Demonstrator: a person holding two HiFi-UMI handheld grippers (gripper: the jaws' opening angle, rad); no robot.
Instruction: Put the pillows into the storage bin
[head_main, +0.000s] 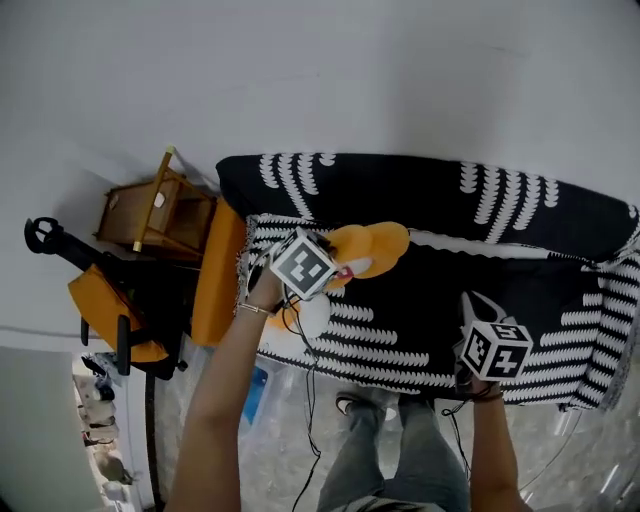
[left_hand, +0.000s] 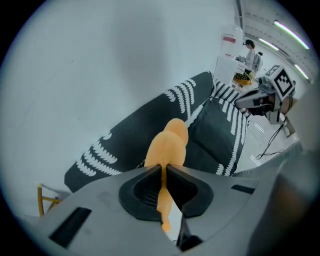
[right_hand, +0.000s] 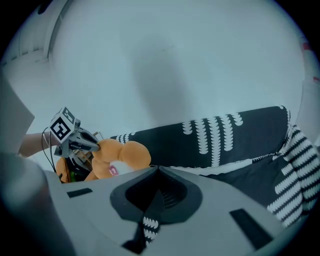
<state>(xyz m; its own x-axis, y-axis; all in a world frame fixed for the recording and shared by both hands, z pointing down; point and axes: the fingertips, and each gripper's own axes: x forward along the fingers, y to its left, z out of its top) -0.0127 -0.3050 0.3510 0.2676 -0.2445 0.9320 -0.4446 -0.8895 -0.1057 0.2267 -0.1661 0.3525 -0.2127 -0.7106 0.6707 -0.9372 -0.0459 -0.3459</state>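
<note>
An orange plush pillow hangs over the seat of a black sofa with white leaf stripes. My left gripper is shut on a pinched edge of it. In the left gripper view the orange pillow runs up from between the closed jaws of the left gripper. My right gripper is at the front right of the seat, shut on a fold of black-and-white patterned fabric. The right gripper view also shows the orange pillow and the left gripper at far left.
A wooden stool and an orange-padded black frame stand left of the sofa. What looks like a clear plastic bin lies on the floor by my legs. A white wall rises behind the sofa. A person stands far off.
</note>
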